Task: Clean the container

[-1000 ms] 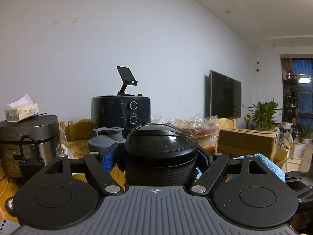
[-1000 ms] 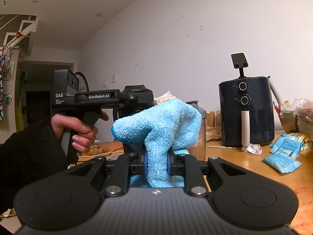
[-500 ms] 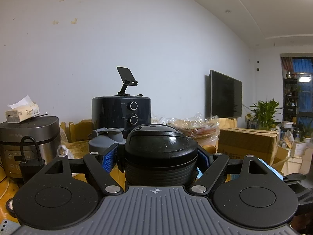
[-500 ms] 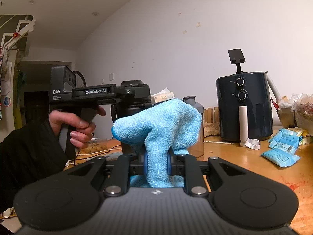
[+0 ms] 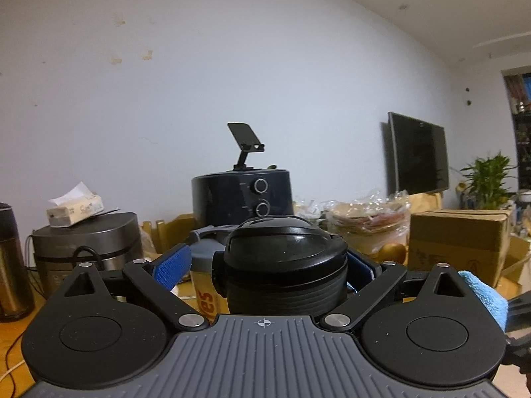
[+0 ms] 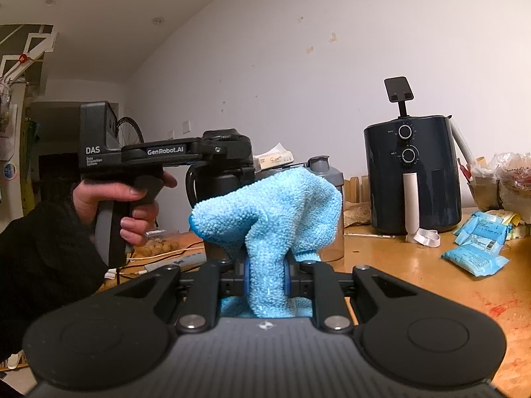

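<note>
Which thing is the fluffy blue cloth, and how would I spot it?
Find the big dark air fryer standing on the wooden table by the white wall. Nearer the camera and left of it, the right gripper is shut on the blue cloth. It is the only soft, fuzzy, sky-blue thing; the blue packets nearby are flat and shiny.

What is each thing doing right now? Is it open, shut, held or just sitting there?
Left gripper: jaws just opened, pads off the black bottle.
Black bottle: upright between the open jaws, lid shut.
Right gripper: shut on the blue cloth.
Blue cloth: pinched, bunched up above the fingers.
Grey bottle: upright on the table, cap on.
Air fryer: drawer closed.
TV: off.
</note>
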Demonstrator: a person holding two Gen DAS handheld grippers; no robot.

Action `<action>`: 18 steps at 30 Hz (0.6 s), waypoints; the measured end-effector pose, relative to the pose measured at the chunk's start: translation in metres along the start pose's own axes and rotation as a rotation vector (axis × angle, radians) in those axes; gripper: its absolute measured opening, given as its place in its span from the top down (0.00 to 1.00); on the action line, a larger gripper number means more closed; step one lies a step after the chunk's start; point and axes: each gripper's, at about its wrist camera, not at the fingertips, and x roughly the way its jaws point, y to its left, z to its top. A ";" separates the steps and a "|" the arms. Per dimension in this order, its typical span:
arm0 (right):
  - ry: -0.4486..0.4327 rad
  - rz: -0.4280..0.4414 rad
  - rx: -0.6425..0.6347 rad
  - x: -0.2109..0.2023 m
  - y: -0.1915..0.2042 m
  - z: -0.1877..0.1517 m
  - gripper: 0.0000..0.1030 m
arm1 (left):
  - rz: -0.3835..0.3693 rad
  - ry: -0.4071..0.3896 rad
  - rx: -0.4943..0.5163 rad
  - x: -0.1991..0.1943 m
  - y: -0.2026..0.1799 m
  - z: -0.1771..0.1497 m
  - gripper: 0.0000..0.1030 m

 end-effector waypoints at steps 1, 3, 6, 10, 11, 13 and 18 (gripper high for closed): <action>0.001 0.000 0.000 0.000 0.000 0.000 0.86 | 0.009 0.000 0.000 0.000 -0.002 0.001 0.05; 0.002 0.001 -0.001 0.000 0.001 -0.001 0.86 | 0.026 0.002 -0.004 0.000 -0.004 0.002 0.05; 0.004 0.000 -0.001 0.001 0.001 -0.001 0.86 | 0.049 0.006 -0.014 0.000 -0.007 0.002 0.05; 0.004 -0.001 -0.002 0.001 0.001 -0.001 0.86 | 0.070 0.008 -0.034 -0.001 -0.008 0.003 0.05; 0.004 -0.002 -0.002 0.002 0.001 -0.001 0.86 | 0.076 0.008 -0.041 -0.001 -0.008 0.002 0.05; 0.005 -0.003 -0.002 0.002 0.001 -0.001 0.86 | 0.090 0.009 -0.057 -0.001 -0.009 0.002 0.05; 0.007 -0.005 -0.001 0.002 0.001 0.000 0.86 | 0.143 0.012 -0.094 -0.002 -0.014 0.003 0.05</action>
